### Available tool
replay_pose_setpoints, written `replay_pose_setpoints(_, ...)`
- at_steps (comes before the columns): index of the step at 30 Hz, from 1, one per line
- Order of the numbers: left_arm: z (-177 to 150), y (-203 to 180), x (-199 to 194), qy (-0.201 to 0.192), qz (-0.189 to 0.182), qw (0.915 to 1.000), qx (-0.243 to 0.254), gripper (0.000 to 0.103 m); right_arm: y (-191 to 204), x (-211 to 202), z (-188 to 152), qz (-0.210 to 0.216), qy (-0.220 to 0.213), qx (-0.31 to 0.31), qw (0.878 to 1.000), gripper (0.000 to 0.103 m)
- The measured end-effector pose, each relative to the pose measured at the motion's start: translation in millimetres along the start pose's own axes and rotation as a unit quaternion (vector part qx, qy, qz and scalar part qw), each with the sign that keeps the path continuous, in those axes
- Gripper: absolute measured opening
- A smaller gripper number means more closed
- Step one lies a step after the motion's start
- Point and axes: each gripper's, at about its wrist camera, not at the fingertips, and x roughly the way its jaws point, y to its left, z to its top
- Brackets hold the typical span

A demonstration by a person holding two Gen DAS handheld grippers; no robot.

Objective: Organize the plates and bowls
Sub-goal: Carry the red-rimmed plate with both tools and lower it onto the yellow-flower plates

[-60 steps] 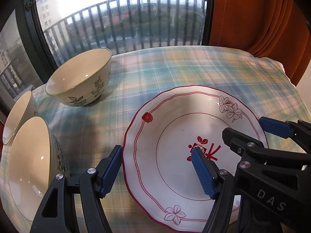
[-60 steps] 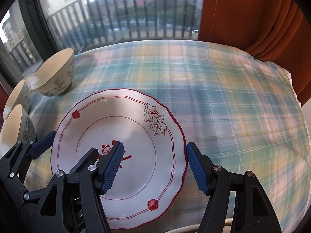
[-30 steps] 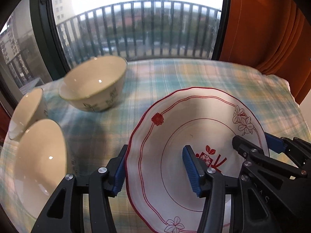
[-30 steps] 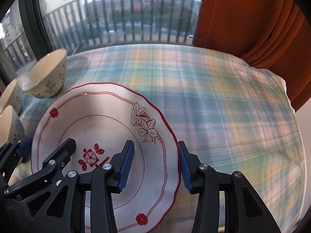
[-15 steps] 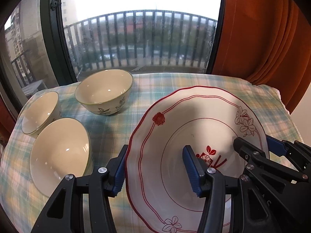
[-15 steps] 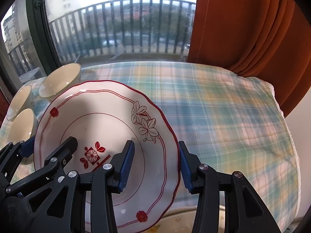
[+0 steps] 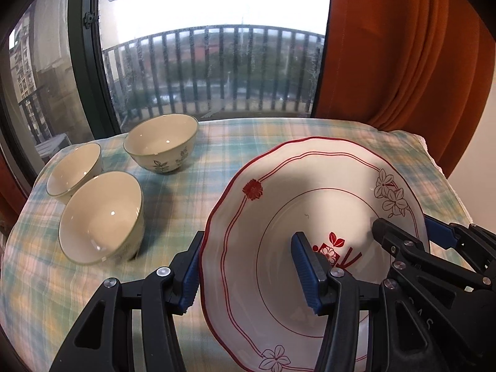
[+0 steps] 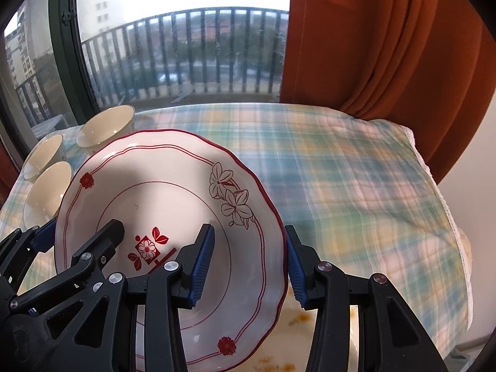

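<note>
above the plaid tablecloth (image 8: 341, 167), left gripper (image 7: 248, 266) and right gripper (image 8: 248, 262) each clamp the plate (image 7: 294, 204) rim.

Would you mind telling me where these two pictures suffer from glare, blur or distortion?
Left wrist view: the sky behind the railing is blown out white, straight bars bow from fisheye, and the tablecloth smears near the edge. Right wrist view: the same overexposed sky, motion blur on the tablecloth, and the tongs cast a soft shadow on the plate.
</note>
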Motion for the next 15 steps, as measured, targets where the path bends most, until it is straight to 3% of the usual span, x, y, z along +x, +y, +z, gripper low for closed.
replay_pose_setpoints(15,-31,-44,-23,0.0,-0.02,0.9993,0.033,0.055,-52,-41,-55,-0.018,-0.004,0.033,0.999,0.049)
